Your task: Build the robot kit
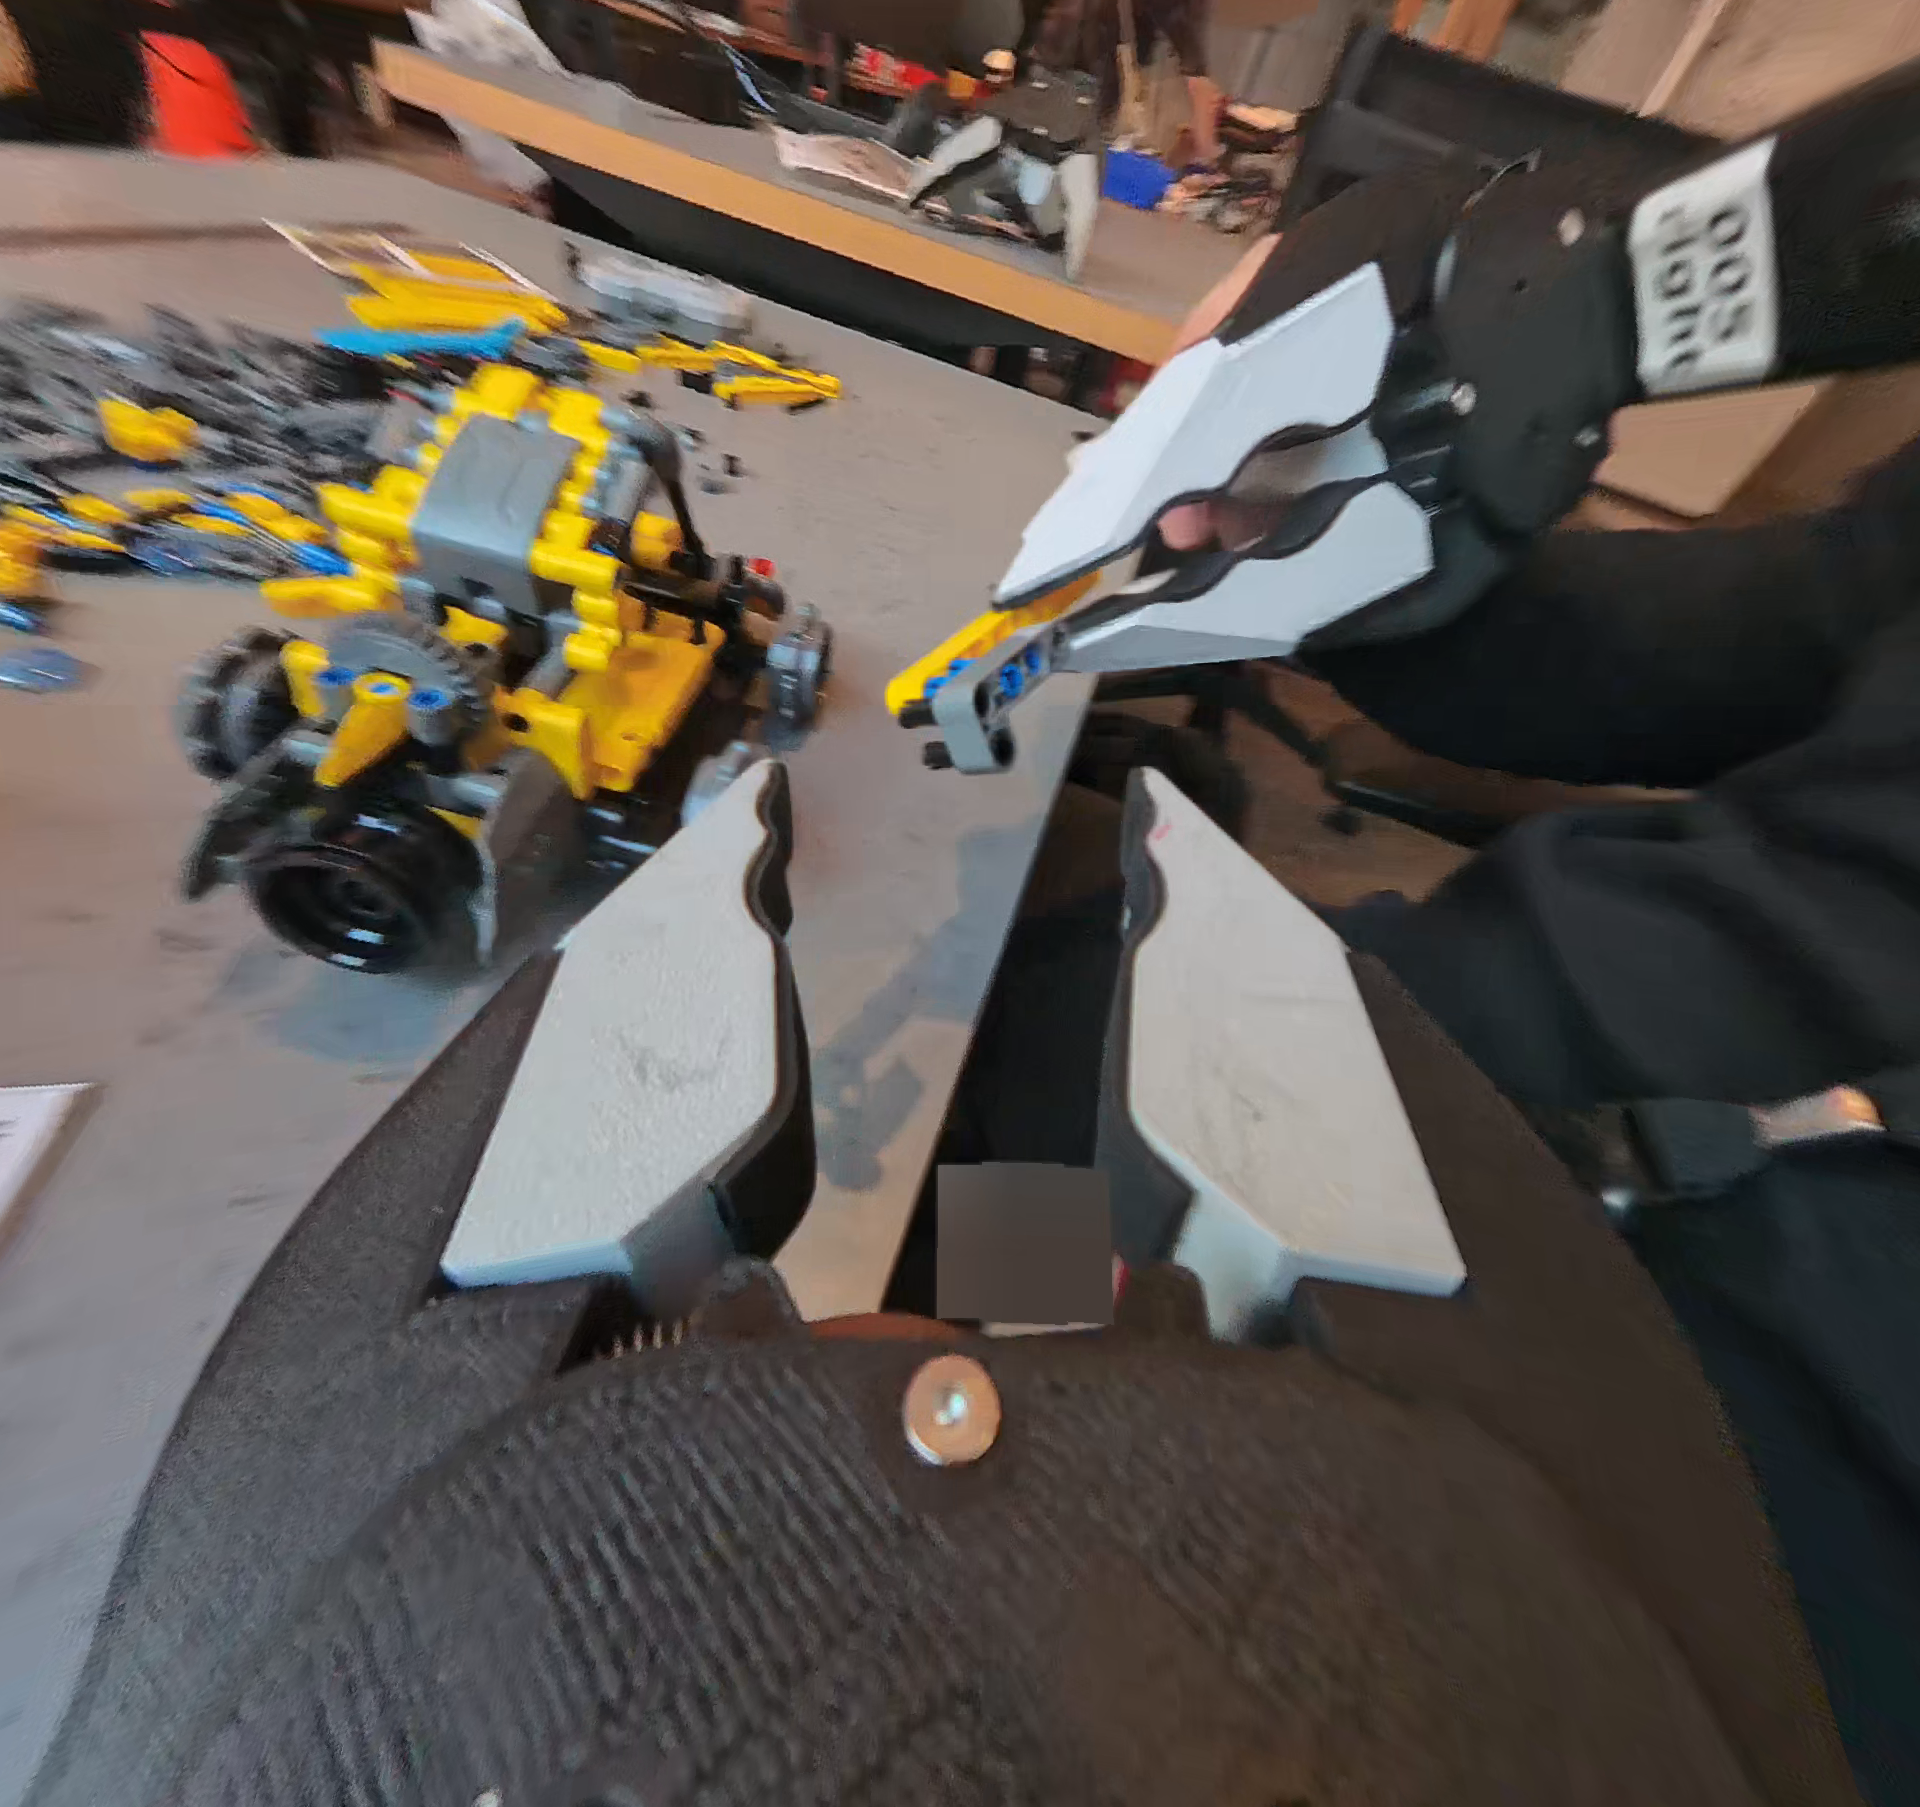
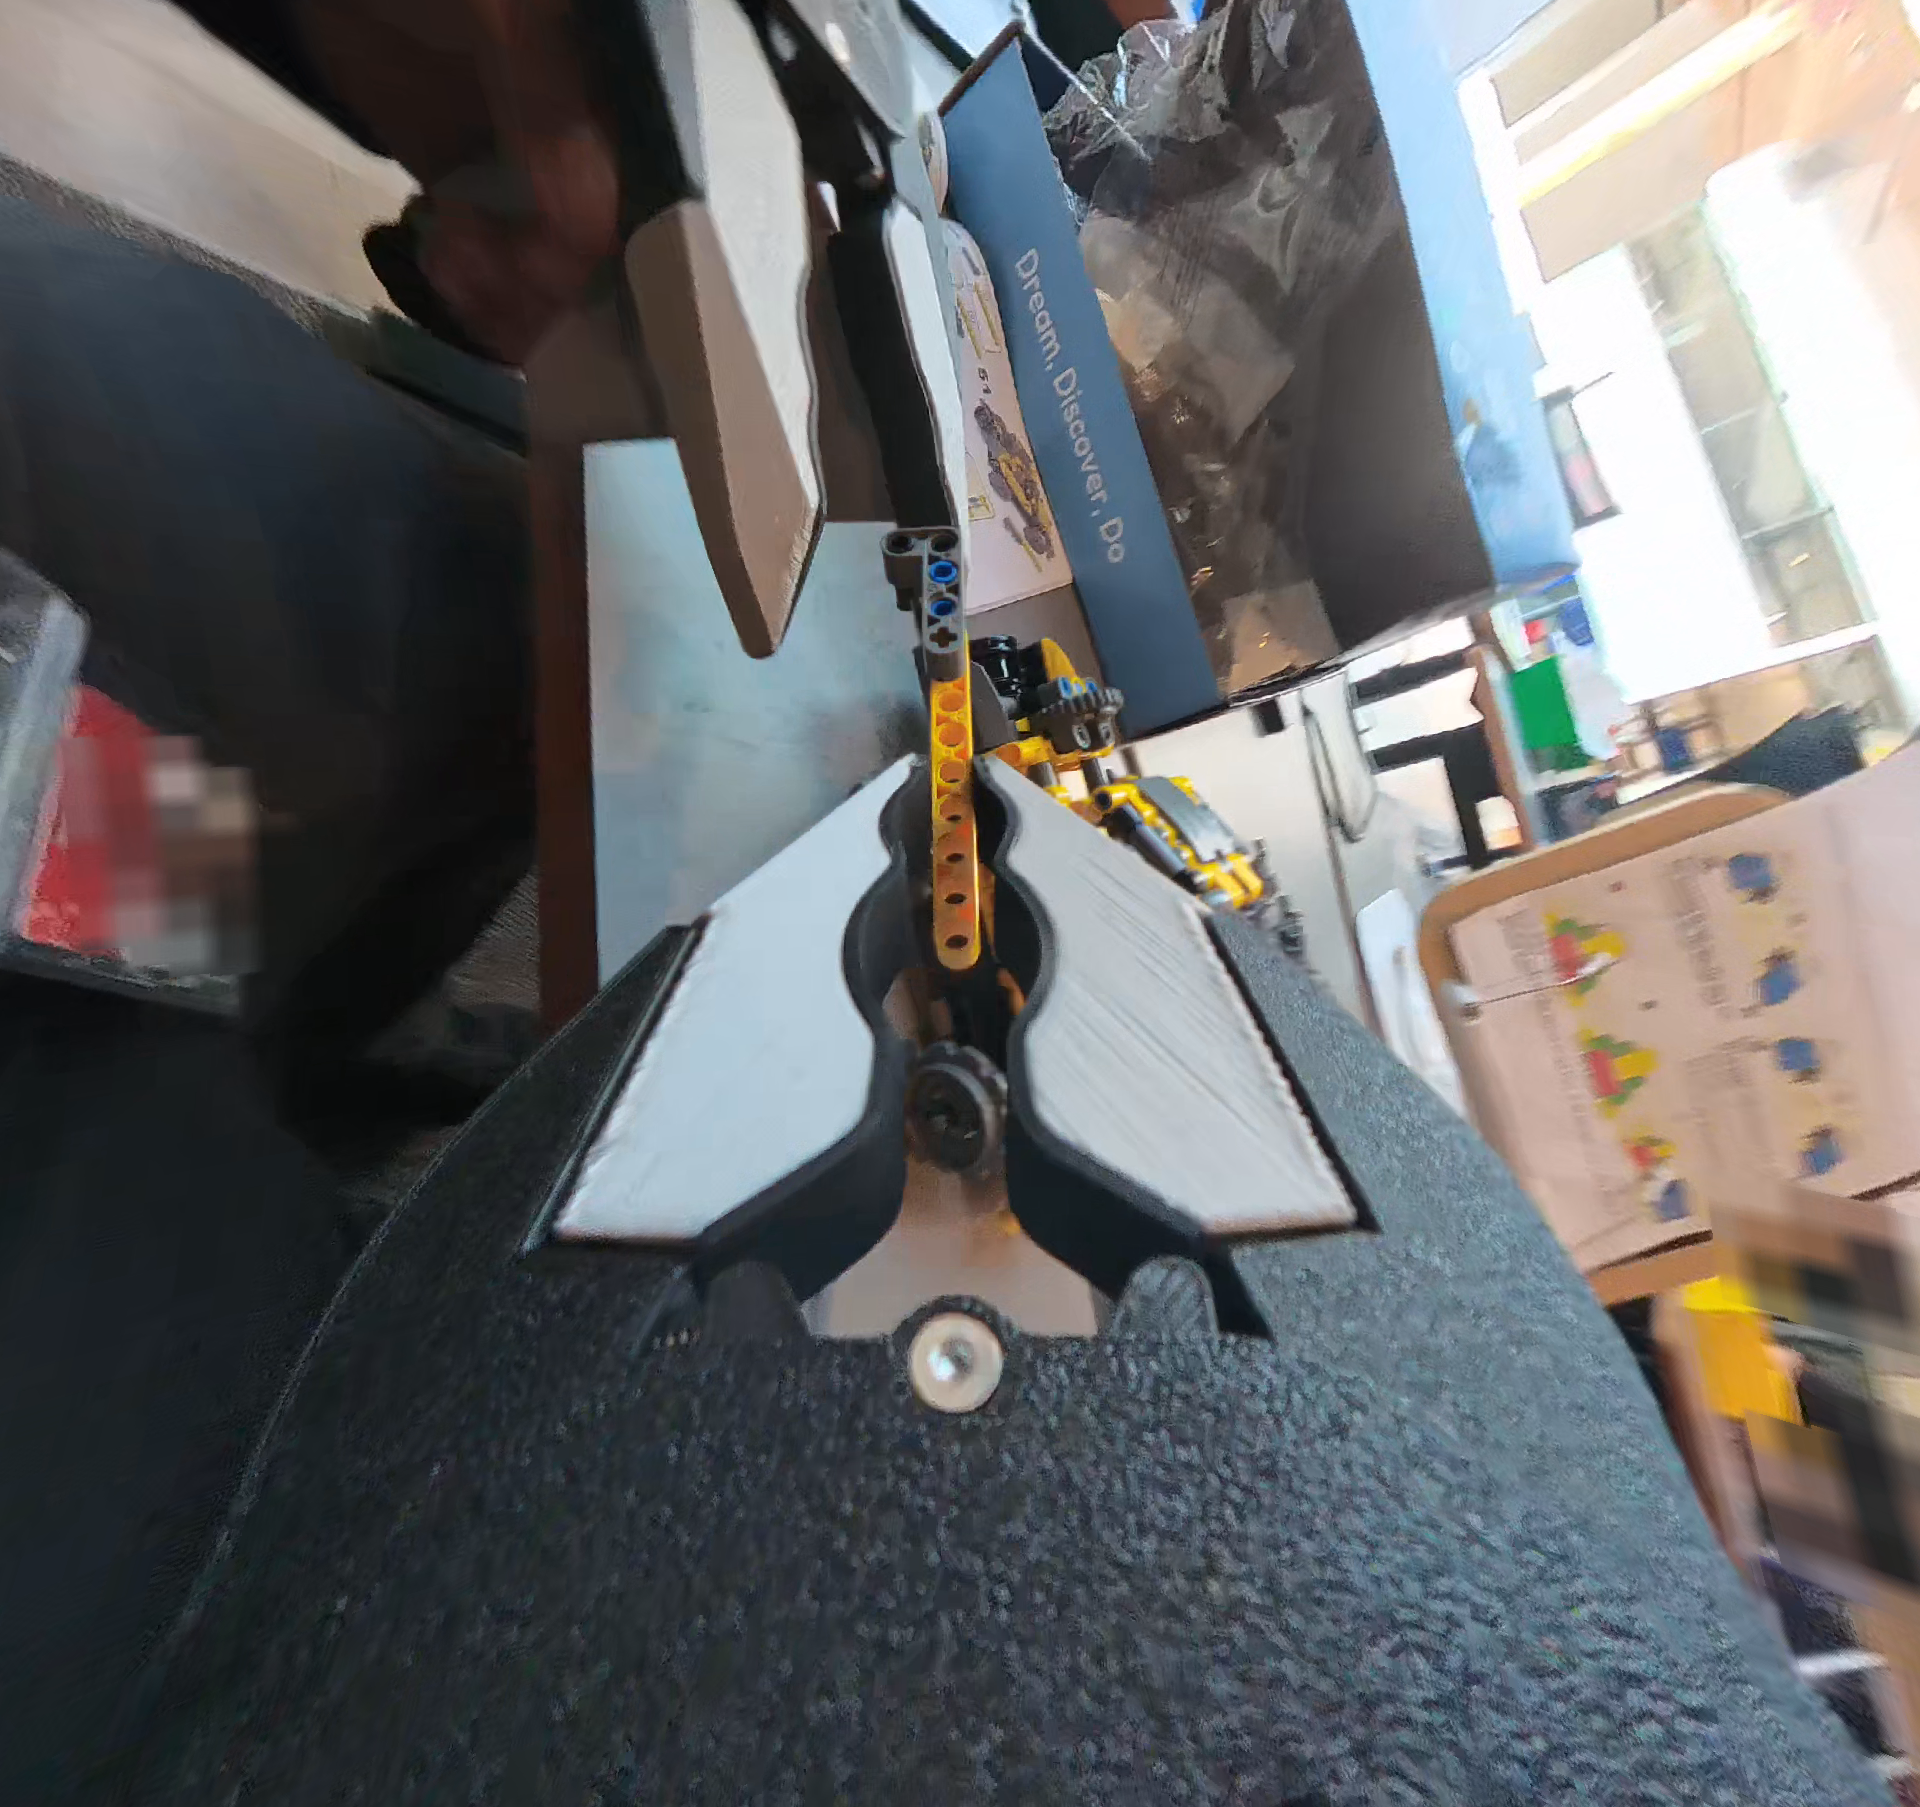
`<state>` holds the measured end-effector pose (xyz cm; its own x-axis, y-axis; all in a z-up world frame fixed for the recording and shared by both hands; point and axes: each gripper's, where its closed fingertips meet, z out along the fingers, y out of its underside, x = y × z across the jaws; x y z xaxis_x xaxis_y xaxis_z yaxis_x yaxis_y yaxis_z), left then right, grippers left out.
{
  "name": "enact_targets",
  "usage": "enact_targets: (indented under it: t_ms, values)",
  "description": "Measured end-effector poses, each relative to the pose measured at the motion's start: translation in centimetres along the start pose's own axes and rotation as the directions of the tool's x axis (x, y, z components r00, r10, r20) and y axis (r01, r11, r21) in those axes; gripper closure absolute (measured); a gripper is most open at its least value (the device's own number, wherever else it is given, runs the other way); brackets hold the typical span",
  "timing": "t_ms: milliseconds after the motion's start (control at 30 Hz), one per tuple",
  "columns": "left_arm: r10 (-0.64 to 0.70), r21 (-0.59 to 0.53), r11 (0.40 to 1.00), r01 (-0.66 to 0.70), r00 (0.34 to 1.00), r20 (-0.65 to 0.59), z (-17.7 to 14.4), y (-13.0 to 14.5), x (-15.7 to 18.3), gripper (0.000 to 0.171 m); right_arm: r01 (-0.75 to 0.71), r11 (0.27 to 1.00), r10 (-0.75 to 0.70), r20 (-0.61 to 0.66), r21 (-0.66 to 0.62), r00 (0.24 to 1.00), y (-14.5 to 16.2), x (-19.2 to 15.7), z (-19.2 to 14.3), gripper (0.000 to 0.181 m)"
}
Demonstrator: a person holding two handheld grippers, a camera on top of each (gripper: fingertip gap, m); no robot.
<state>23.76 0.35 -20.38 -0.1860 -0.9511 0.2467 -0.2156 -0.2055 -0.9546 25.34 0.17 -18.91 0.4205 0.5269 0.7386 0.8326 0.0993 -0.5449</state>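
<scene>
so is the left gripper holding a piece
No, the left gripper is open and empty above the table, while the right gripper grips the yellow beam.

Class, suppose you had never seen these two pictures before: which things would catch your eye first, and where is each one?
First, the half-built yellow and grey brick vehicle on the grey table, ahead and left of the open left gripper. Next, the right gripper, shut on a yellow beam assembly with a grey end piece, held above the table's edge. Behind the vehicle lie scattered loose bricks.
</scene>
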Motion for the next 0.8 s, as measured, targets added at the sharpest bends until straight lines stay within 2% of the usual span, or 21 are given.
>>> enact_targets:
  t_ms: [100, 167, 233, 433, 567, 800]
  values:
    - [-0.13, -0.013, 0.992, 0.129, 0.98, -0.15, 0.0, 0.0, 1.4, 0.11, 0.17, 0.985, -0.171, -0.009, -0.034, 0.985, -0.1, -0.5, 0.5, 0.175]
    - [-0.171, 0.008, 0.984, 0.176, 0.968, -0.186, 0.0, -0.5, 1.8, 0.114, 0.25, 0.967, -0.251, -0.004, -0.04, 0.968, -0.2, -1.1, 0.7, 0.174]
    - [-0.17, 0.013, 0.985, 0.175, 0.97, -0.171, 0.1, -0.4, 1.6, 0.119, 0.294, 0.955, -0.295, -0.019, -0.039, 0.955, -0.4, -1.3, 0.7, 0.174]
    - [-0.161, 0.023, 0.986, 0.167, 0.973, -0.163, 0.0, -0.4, 1.5, 0.14, 0.323, 0.946, -0.324, -0.085, -0.029, 0.942, -1.0, -1.1, 0.4, 0.175]
    - [-0.154, 0.0, 0.988, 0.157, 0.969, -0.191, 0.4, 0.2, 2.2, 0.145, 0.326, 0.945, -0.328, -0.087, -0.031, 0.941, -1.1, -1.6, 0.9, 0.174]
    - [-0.101, 0.002, 0.995, 0.103, 0.984, -0.148, 0.5, 0.5, 1.9, 0.145, 0.292, 0.956, -0.294, -0.093, -0.027, 0.951, -0.9, -1.7, 1.3, 0.175]
